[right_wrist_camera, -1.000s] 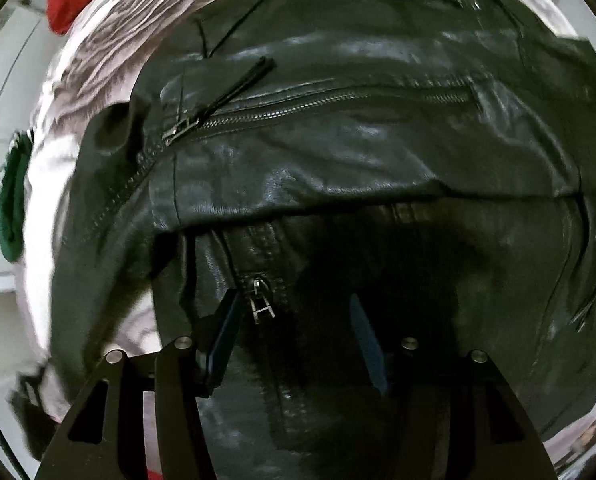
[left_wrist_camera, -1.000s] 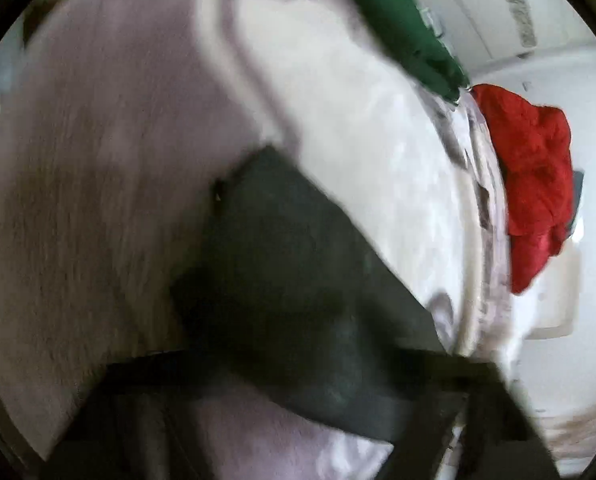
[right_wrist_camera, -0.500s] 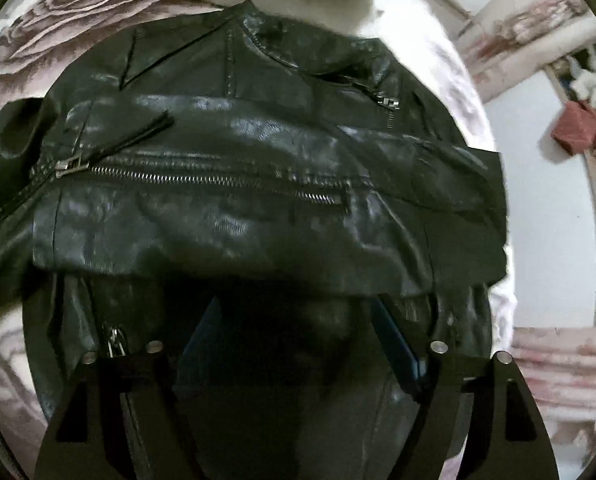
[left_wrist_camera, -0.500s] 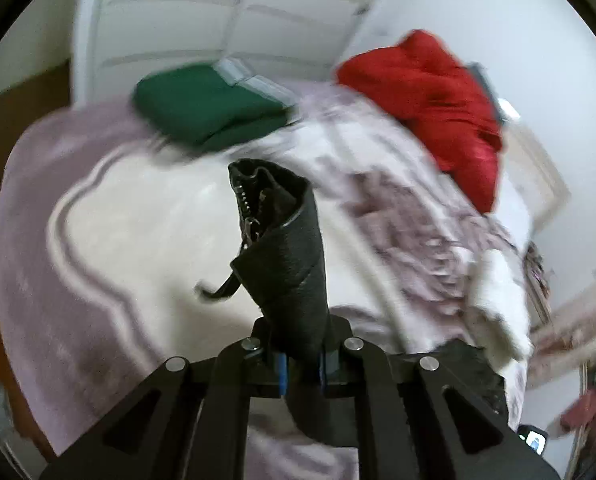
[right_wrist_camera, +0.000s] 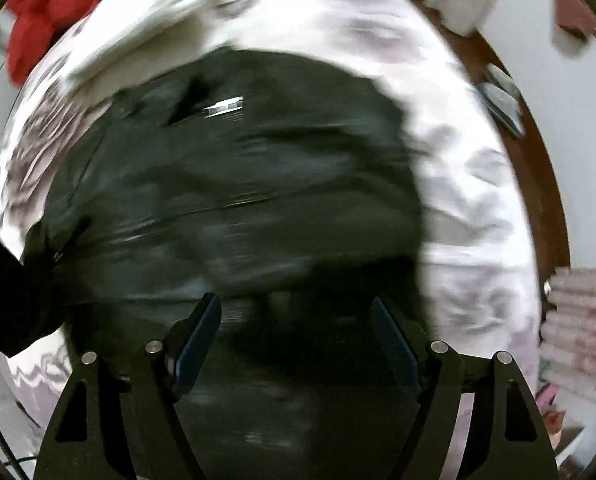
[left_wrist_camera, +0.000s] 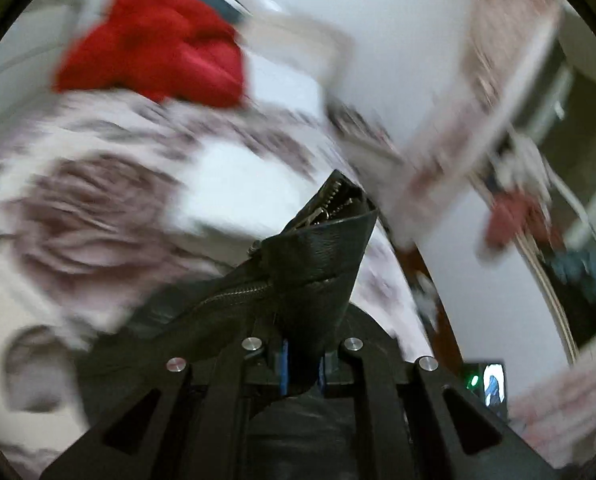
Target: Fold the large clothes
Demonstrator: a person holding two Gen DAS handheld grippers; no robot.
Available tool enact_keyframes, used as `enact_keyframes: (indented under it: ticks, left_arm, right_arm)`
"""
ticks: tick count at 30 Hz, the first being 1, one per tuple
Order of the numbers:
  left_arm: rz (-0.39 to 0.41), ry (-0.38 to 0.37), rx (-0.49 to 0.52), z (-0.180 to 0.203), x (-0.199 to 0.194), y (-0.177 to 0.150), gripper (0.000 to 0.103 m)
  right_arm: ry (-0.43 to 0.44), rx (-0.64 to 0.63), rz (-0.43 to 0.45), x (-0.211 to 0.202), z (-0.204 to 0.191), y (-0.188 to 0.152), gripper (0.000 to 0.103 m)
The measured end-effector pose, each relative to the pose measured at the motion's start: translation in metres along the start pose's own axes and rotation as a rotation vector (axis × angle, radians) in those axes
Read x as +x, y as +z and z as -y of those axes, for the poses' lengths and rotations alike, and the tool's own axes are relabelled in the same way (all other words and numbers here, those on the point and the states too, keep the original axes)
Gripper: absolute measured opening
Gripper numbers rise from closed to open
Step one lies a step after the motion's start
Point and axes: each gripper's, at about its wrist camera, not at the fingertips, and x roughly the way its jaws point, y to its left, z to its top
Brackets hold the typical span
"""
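Left tongs are pinching the black leather jacket's zippered sleeve, now lifted for folding; your right tongs, at six o'clock, are spreading empty.

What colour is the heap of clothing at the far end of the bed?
Red; it shows best in the left wrist view.

right tool gapes above blurred black jacket.

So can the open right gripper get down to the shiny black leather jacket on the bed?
Probably yes. The right gripper hangs over the black leather jacket with its jaws wide and nothing between them and the leather. The left gripper only pinches a zippered end.
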Motion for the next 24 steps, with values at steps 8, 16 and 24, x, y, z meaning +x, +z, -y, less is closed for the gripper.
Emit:
enact_keyframes:
  ticks: [8,16,24]
  left_arm:
    - [-0.373,0.026,0.055,0.072,0.143,-0.058,0.014]
    - [-0.318,0.209,0.061,0.045,0.085,-0.05,0.088]
    - [-0.266,0.613,-0.126,-0.096,0.037,-0.063,0.088]
  right_arm:
    - [0.086,0.154,-0.029,0.003,0.106,0.018,0.079]
    - [0.467,0.234,-0.075,0.006,0.103,0.038,0.079]
    - [0.457,0.17,-0.176,0.063,0.036,0.069,0.079]
